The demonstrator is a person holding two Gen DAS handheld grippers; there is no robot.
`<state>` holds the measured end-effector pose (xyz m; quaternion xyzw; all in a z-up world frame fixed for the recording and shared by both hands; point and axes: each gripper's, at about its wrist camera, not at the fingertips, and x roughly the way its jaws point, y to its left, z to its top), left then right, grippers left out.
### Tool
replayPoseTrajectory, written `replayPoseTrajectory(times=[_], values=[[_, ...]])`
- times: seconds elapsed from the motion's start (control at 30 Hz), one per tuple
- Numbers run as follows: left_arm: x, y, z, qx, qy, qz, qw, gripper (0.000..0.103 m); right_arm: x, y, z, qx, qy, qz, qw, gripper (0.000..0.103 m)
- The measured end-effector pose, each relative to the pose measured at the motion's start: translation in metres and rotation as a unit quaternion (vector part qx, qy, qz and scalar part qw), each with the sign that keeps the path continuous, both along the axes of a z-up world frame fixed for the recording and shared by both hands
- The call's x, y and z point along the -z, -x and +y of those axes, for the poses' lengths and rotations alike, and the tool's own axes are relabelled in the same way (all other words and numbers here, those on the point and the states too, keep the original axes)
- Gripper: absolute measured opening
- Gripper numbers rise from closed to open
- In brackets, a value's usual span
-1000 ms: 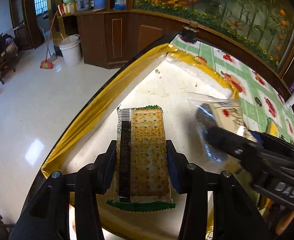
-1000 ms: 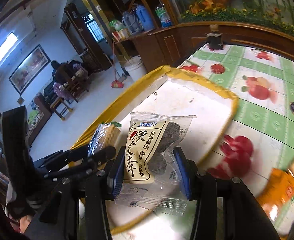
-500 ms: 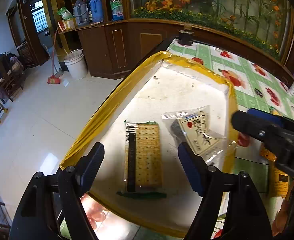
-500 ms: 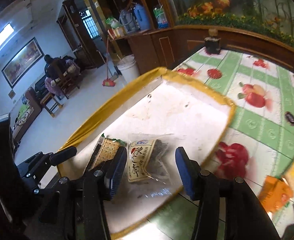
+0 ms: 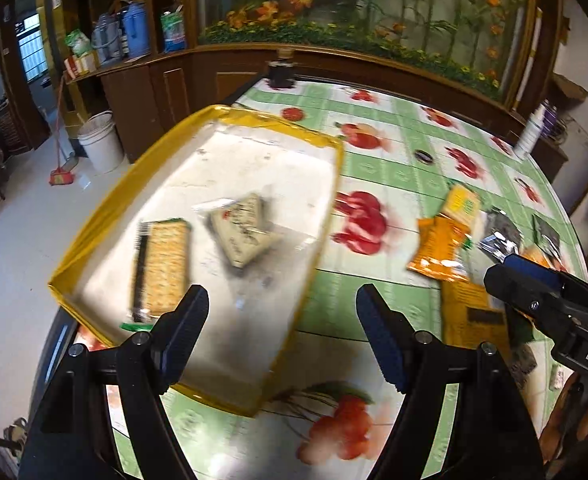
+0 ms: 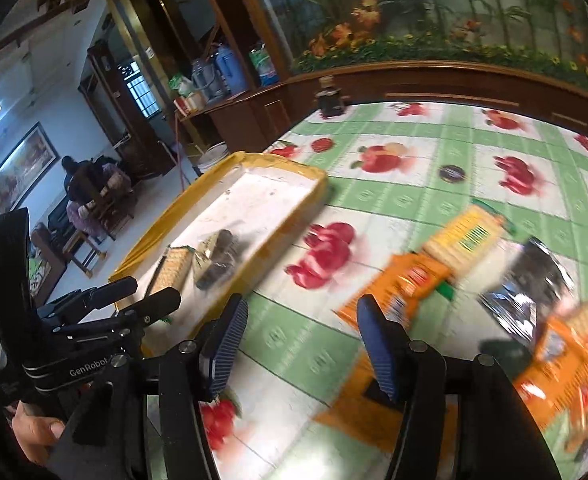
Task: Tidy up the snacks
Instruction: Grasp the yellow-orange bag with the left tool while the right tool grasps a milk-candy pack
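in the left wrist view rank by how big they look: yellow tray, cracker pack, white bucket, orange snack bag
1. yellow tray, by far the largest
2. cracker pack
3. orange snack bag, close to the cracker pack, so unsure
4. white bucket, smallest, though it stands farther from the camera

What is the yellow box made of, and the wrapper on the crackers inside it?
The yellow box looks like thin card or foam wrapped in glossy yellow tape: its rim is wrinkled and shiny; I can't tell which. The cracker packet seems to be clear plastic film, since the crackers show through it.
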<state>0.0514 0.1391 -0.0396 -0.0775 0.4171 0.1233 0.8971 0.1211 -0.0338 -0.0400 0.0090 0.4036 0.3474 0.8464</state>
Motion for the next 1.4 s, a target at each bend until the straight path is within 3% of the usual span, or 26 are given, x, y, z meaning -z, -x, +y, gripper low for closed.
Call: replayPoseTrajectory(times=[0.47,0.7,0.9,1.13,1.4], values=[[0.018,0.0,-0.079,0.102,-0.003,0.025,0.9944,0.079,0.015,0.046,-0.142,0.097,0.024,-0.008,0.995,0.072],[0.035,-0.012,-0.101,0.118,0.037,0.055,0.9908,0.079,0.038,0.058,-0.194,0.153,0.022,0.012,0.988,0.075],[0.045,-0.029,-0.121,0.132,0.03,0.067,0.9886,0.079,0.046,0.062,-0.216,0.167,0.012,0.02,0.986,0.075],[0.045,-0.052,-0.141,0.149,0.063,0.076,0.9839,0.08,0.045,0.066,-0.225,0.171,0.013,0.016,0.985,0.08],[0.058,-0.065,-0.162,0.152,0.037,0.101,0.9825,0.089,0.051,0.058,-0.233,0.182,0.019,0.025,0.983,0.082]])
